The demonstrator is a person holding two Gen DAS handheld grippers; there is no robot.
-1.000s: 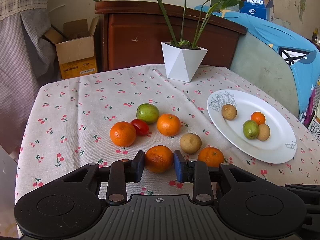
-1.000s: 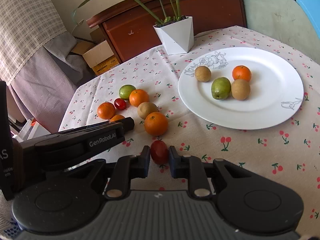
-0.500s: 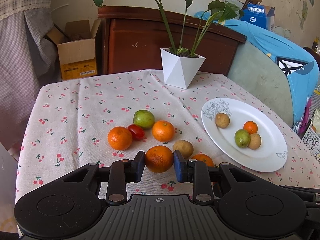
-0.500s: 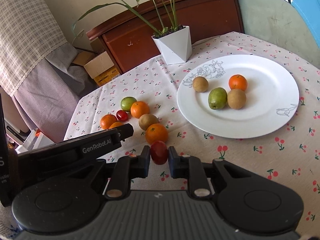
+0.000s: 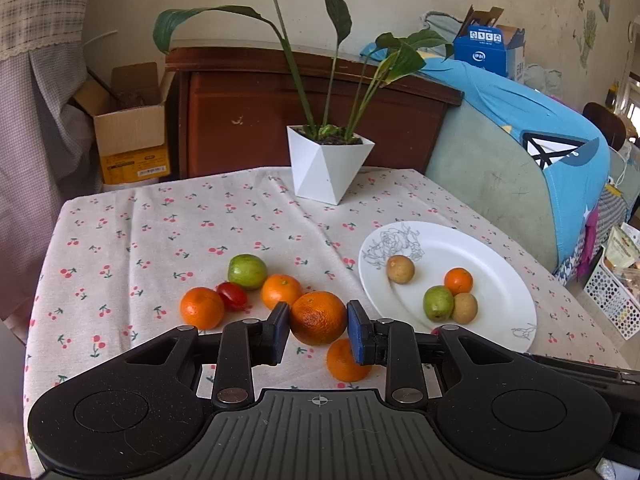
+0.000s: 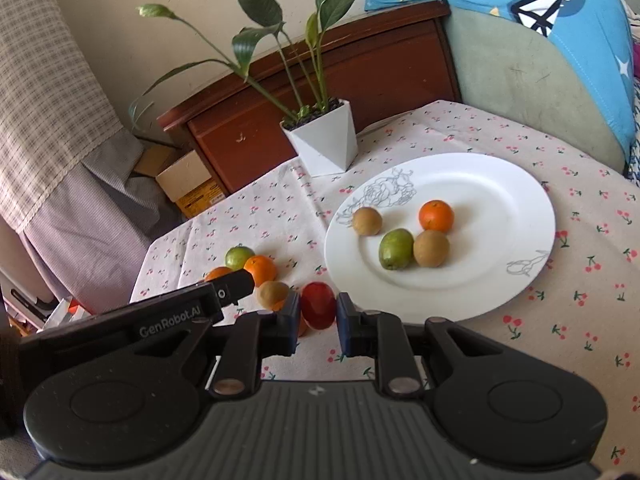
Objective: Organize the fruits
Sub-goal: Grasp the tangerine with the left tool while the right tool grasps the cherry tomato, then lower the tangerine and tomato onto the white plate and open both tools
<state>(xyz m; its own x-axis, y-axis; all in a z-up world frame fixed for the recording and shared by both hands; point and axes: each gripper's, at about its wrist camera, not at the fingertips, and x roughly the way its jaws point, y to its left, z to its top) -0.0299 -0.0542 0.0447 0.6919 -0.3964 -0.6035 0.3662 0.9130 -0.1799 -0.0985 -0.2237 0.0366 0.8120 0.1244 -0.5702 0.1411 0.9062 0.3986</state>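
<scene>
Surface (image 5: 140, 232): table w/ beige cloth, red cherry print; white faceted planter (image 5: 326, 170) w/ long-leaved plant at far edge; dark wood cabinet (image 5: 248, 108) behind it; open cardboard box (image 5: 132, 128) on floor at left, checked fabric hanging beside it; padded seat w/ blue cover (image 5: 532, 128) at right, blue carton (image 5: 486, 50) on top, print too small to read.

Writing: "GenRobot.AI" legible on body of left gripper, seen from right wrist view; yellow label on cardboard box unreadable.

White plate (image 6: 500, 184) w/ line-drawn flower at rim; holds 2 brown fruits, 1 green, 1 small orange; the last three touching, one brown apart.

Left gripper (image 5: 319, 326): narrow, clamped on orange (image 5: 318, 318), lifted clear of cloth; round, no clear long axis; darker mottled patch faces camera.

Right gripper (image 6: 317, 314): closed down on red tomato (image 6: 318, 304); oval, long axis approx upright betw pads; just beside near-left rim of plate.

Loose on cloth: 3 oranges, green fruit (image 5: 247, 271), second red tomato (image 5: 232, 295), brown fruit (image 6: 272, 294).
</scene>
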